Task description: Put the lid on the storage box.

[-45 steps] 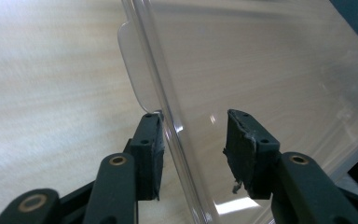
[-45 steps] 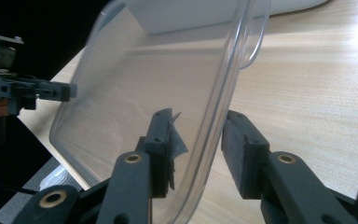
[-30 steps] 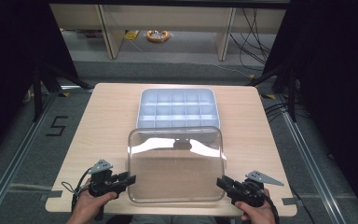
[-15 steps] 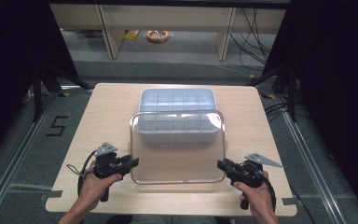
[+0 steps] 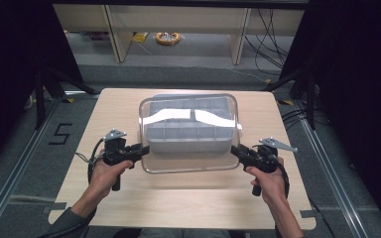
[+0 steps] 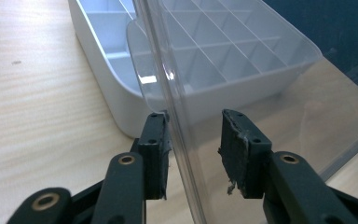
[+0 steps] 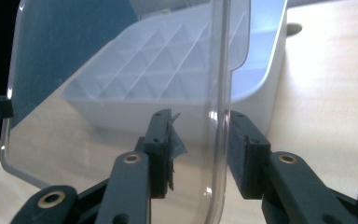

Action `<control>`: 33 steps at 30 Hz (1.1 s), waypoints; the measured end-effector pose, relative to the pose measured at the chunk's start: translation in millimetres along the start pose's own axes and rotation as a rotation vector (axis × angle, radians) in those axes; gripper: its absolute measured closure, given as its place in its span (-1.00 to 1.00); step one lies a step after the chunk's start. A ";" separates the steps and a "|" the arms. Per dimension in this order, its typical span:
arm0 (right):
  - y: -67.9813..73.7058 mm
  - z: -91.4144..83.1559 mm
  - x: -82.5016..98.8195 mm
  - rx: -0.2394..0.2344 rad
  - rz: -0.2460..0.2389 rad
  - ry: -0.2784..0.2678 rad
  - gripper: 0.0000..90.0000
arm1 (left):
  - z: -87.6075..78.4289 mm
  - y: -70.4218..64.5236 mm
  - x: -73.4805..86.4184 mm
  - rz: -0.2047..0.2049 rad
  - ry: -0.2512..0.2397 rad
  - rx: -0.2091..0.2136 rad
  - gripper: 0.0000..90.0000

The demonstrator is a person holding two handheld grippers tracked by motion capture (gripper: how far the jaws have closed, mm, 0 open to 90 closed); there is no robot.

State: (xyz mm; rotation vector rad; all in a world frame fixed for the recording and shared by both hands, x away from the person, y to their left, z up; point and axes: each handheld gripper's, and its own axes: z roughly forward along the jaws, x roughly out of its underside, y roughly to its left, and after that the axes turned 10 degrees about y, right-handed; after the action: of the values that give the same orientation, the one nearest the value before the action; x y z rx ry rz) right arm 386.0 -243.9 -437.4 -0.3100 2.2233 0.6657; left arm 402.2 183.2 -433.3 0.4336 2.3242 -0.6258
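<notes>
A clear rectangular plastic lid is held over the white gridded plastic tray, its edges straddled by the spread jaws of the left gripper and right gripper.

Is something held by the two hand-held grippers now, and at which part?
Yes: the clear lid, above the white compartment tray. The left hand-held gripper straddles its left edge, the right hand-held gripper its right edge; jaws are not fully closed.

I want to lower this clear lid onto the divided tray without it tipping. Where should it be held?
Hold the clear lid by its two short side rims, one claw from each side. The thin upright lip fits between the jaws, and opposite grips keep it level over the divided tray.
</notes>
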 end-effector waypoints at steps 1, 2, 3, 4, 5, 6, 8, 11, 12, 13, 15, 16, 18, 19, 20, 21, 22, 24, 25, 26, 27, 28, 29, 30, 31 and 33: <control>1.5 0.5 -3.6 -0.001 0.016 0.004 0.43 | 1.4 0.6 -4.6 -0.009 -0.008 -0.001 0.37; -2.5 3.5 -9.6 0.021 -0.015 -0.013 0.43 | 2.8 1.1 -8.4 -0.011 -0.010 0.001 0.37; -2.2 4.3 -14.2 0.010 0.003 -0.008 0.42 | 3.8 1.7 -12.0 -0.014 -0.014 -0.004 0.37; -4.0 6.5 -18.3 0.007 0.002 -0.014 0.42 | 4.7 2.8 -15.4 -0.020 -0.017 -0.001 0.37; -2.5 8.3 -21.6 0.020 0.030 -0.012 0.42 | 5.2 3.1 -17.8 -0.026 -0.019 -0.005 0.37; -5.4 9.8 -24.5 0.012 0.003 -0.021 0.41 | 6.3 3.8 -20.4 -0.028 -0.025 -0.008 0.37; -3.0 13.1 -30.0 0.019 0.044 -0.016 0.41 | 7.6 5.5 -26.1 -0.034 -0.033 -0.015 0.37; -3.4 17.2 -36.2 0.015 0.066 -0.012 0.41 | 9.3 8.2 -33.1 -0.041 -0.038 -0.020 0.37; -7.2 20.1 -38.4 0.026 0.028 -0.025 0.41 | 10.2 9.4 -35.6 -0.044 -0.036 -0.017 0.37; -8.6 21.7 -40.4 0.032 0.024 -0.026 0.40 | 11.3 9.8 -37.9 -0.053 -0.038 -0.022 0.37; -8.7 24.6 -44.1 0.037 0.036 -0.025 0.40 | 13.4 11.7 -42.8 -0.053 -0.031 -0.021 0.37; -8.8 25.8 -46.1 0.026 0.042 -0.027 0.40 | 15.1 12.5 -45.1 -0.056 -0.035 -0.023 0.37; -8.4 28.3 -50.8 0.041 0.058 -0.029 0.39 | 17.7 13.4 -49.8 -0.068 -0.034 -0.028 0.36; -9.8 29.1 -52.7 0.048 0.040 -0.030 0.39 | 18.9 14.1 -52.2 -0.069 -0.034 -0.027 0.36; -11.3 30.1 -54.9 0.051 0.036 -0.034 0.39 | 20.3 14.8 -54.3 -0.072 -0.038 -0.030 0.36; -11.5 30.9 -57.2 0.053 0.036 -0.035 0.39 | 21.4 15.6 -56.4 -0.075 -0.039 -0.030 0.36; -9.0 31.5 -58.9 0.043 0.071 -0.028 0.39 | 22.9 16.0 -58.3 -0.081 -0.044 -0.030 0.36; -10.8 34.8 -63.1 0.063 0.064 -0.033 0.38 | 25.2 17.8 -62.3 -0.090 -0.045 -0.029 0.35; -11.7 36.4 -65.1 0.067 0.065 -0.028 0.38 | 26.5 18.7 -64.4 -0.098 -0.047 -0.029 0.35; -11.8 37.8 -67.0 0.065 0.074 -0.026 0.38 | 27.9 19.9 -66.4 -0.104 -0.051 -0.033 0.35; -12.7 39.9 -68.8 0.064 0.072 -0.029 0.37 | 29.2 21.1 -68.5 -0.110 -0.051 -0.038 0.35; -12.7 42.3 -70.1 0.067 0.085 -0.031 0.37 | 30.6 22.0 -70.2 -0.118 -0.050 -0.045 0.34; -13.1 44.4 -71.5 0.072 0.082 -0.024 0.37 | 31.8 23.1 -72.2 -0.124 -0.048 -0.049 0.34; -14.0 46.7 -73.0 0.080 0.081 -0.022 0.37 | 33.4 24.2 -73.7 -0.128 -0.053 -0.054 0.34; -13.1 48.2 -74.2 0.072 0.101 -0.014 0.37 | 34.7 25.1 -75.1 -0.127 -0.049 -0.058 0.34; -18.1 54.3 -75.8 0.088 0.069 -0.025 0.36 | 37.6 27.0 -77.7 -0.134 -0.051 -0.064 0.33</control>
State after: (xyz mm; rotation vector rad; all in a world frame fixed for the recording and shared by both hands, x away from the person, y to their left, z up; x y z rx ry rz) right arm 477.7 -228.2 -417.9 -0.1806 2.2408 0.6024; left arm 489.9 174.8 -412.7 0.2311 2.3313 -0.6163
